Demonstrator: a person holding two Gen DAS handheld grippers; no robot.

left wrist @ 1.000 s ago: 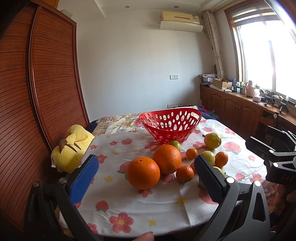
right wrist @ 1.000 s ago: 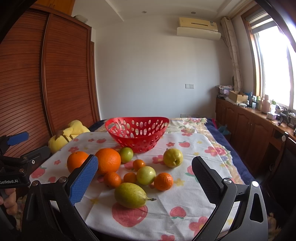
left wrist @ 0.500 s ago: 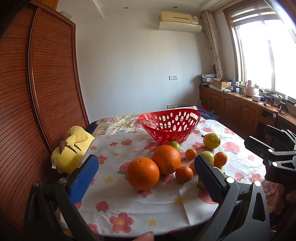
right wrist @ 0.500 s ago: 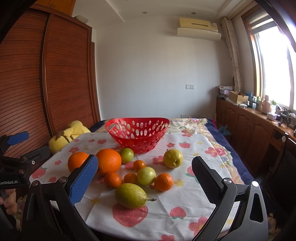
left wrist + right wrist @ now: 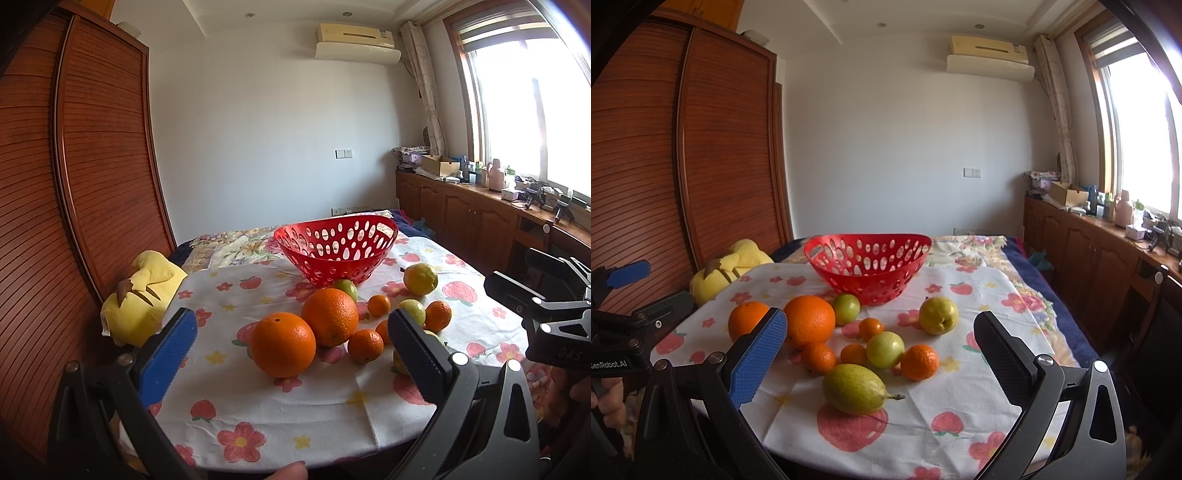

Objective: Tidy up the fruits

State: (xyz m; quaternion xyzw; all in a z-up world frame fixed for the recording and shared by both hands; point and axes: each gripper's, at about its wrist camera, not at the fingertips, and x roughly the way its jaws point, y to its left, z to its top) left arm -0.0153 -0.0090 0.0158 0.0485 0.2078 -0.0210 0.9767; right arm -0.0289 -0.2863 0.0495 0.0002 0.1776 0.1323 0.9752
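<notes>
**Both grippers wide open, fruit on the table**

Your left gripper (image 5: 291, 354) is wide open and holds nothing. Right between its fingers sits a big orange (image 5: 283, 345). A second orange (image 5: 330, 316) touches it at 1 o'clock. A small mandarin (image 5: 365, 346) is just beside them at 3 o'clock.

Your right gripper (image 5: 879, 354) is wide open too, with nothing in it. A pear (image 5: 854, 388) lies nearest, low between its fingers. Just past the pear sit a green apple (image 5: 885, 349) and more small mandarins. A yellow fruit (image 5: 938, 315) is at 1 o'clock, a little apart.

The red basket (image 5: 868, 266) stands at 12 o'clock behind all the fruit, on the flowery cloth (image 5: 964, 424). A yellow plush toy (image 5: 716, 273) lies at 10 o'clock by the table edge.
</notes>
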